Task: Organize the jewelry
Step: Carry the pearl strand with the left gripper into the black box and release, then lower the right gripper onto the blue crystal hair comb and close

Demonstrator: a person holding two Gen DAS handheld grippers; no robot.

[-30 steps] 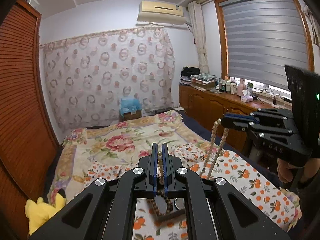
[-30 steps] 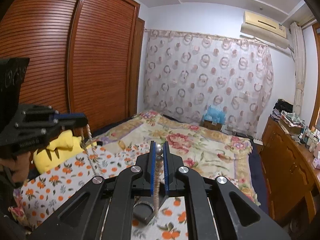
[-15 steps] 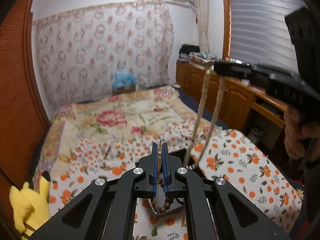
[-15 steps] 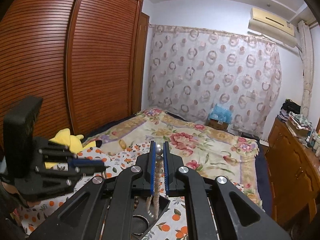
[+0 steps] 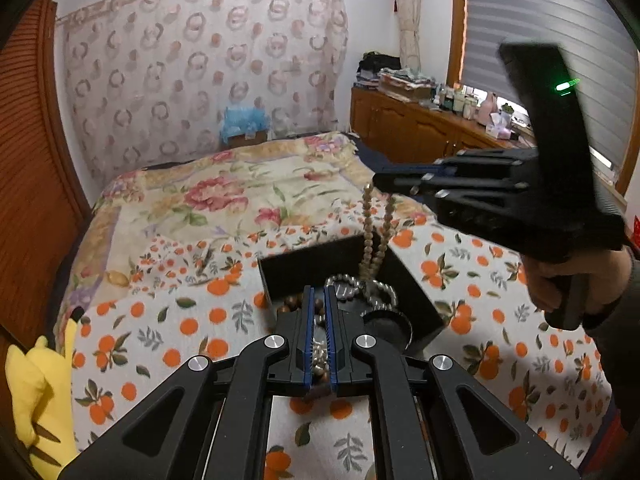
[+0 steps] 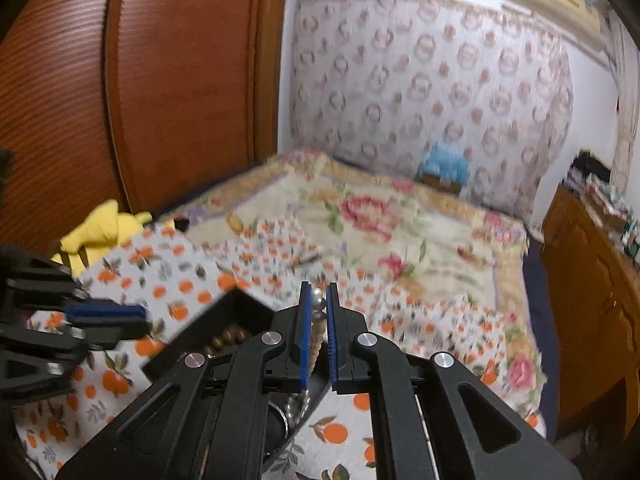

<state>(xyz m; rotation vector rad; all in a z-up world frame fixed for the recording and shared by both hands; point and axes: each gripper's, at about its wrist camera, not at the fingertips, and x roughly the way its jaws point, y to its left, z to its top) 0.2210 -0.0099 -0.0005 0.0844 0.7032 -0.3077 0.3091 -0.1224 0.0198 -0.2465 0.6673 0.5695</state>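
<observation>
- The left gripper [image 5: 319, 300] is right over the near side of the black box [image 5: 304, 266]. Its blue pads [image 5: 307, 340] are close together, with beads between them. I cannot tell if they squeeze those beads.
- Dark brown wooden beads [image 5: 292, 304] lie in the box, on its left side.
- A silver bracelet [image 5: 372, 290] is curled up in the middle of the box, and a round black thing [image 5: 390, 322] lies near the box's right front corner.
- The right gripper [image 6: 319, 300] is above the box. It pinches the pale bead necklace [image 5: 374, 236] near the top.
- The necklace hangs straight down like a long loop. Its two strands run up and down, and its bottom end dips into the box beside the bracelet.
- The box sits on a white cloth with oranges [image 5: 480, 280].
- A yellow plush toy [image 5: 38, 392] lies far left of the box.
- Behind the box is a flowery bedspread [image 5: 224, 196].
</observation>
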